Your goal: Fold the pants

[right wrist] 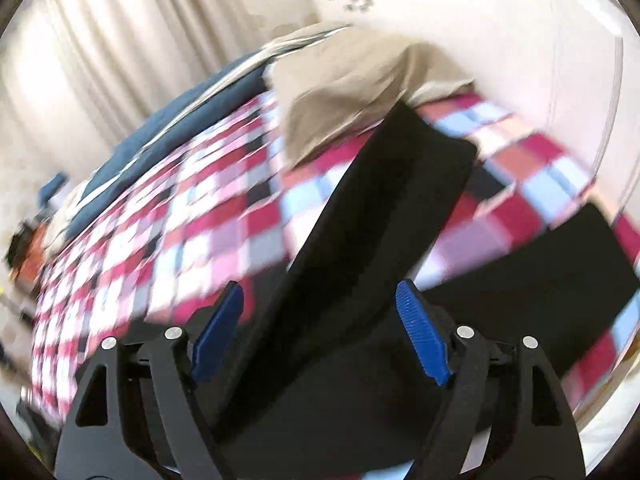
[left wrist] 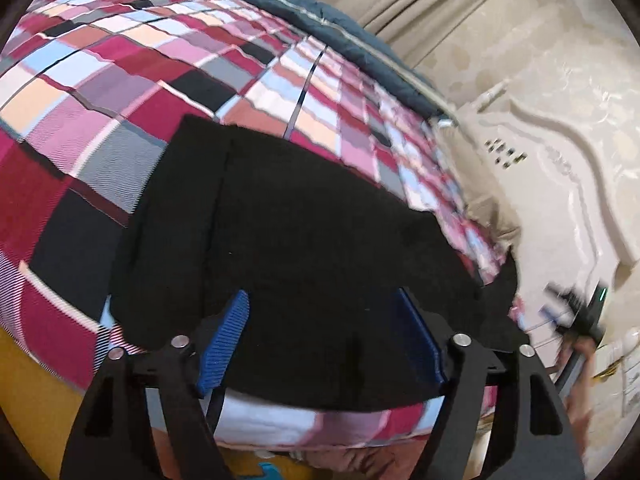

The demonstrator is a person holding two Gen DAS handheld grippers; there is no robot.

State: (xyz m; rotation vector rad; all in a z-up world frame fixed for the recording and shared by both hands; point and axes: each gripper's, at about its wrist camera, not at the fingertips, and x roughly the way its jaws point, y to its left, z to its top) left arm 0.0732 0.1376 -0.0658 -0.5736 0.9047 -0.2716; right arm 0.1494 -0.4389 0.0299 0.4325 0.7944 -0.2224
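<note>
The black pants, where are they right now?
The black fabric pants lie flat on the checked bedspread, just ahead of the open left gripper.

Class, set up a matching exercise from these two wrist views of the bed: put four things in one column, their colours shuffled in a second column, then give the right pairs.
Things:
1. pants
2. bedsheet
3. quilt
4. gripper pads

Colours:
A. dark blue
B. bright blue
C. black
D. red, pink and white checks

Pairs: 1-C, 2-D, 3-A, 4-B
</note>
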